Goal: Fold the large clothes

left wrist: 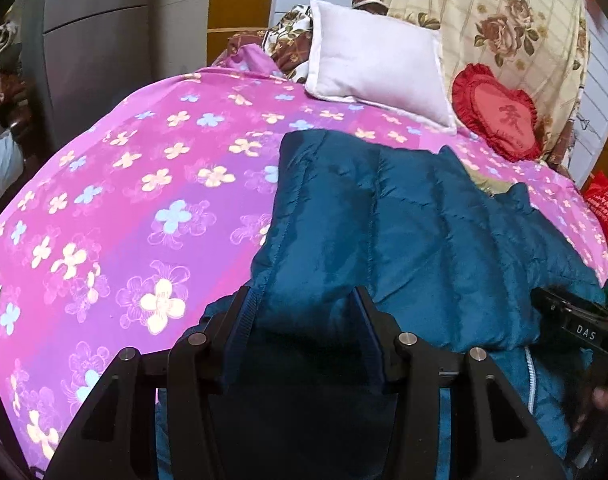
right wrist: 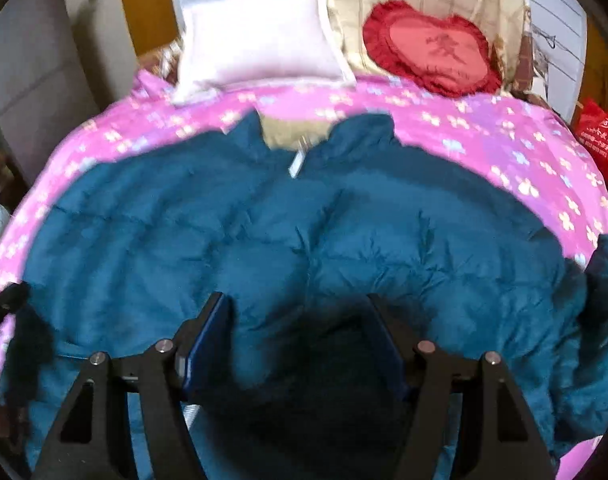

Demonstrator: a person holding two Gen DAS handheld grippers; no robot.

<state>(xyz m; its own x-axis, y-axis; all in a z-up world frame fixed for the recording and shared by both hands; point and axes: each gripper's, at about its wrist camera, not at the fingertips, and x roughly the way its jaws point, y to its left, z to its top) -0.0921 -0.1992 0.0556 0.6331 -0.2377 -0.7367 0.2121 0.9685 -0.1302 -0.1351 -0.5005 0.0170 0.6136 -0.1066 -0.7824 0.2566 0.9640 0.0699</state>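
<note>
A teal padded jacket [right wrist: 304, 216] lies spread on the pink flowered bedspread [left wrist: 124, 184], collar toward the pillows, with a white label at the neck. In the left wrist view its left side [left wrist: 383, 216] is folded over the body. My left gripper [left wrist: 304, 300] is open, and a fold of the jacket lies between its jaws. My right gripper [right wrist: 300, 308] is open just above the jacket's lower middle. The right gripper's tip [left wrist: 571, 320] shows at the right edge of the left wrist view.
A white pillow [left wrist: 375, 68] and a red heart-shaped cushion [left wrist: 499, 114] lie at the head of the bed against a cream floral quilt [left wrist: 483, 4]. A red bag [left wrist: 603, 204] stands right of the bed. A grey wardrobe [left wrist: 104, 40] stands at left.
</note>
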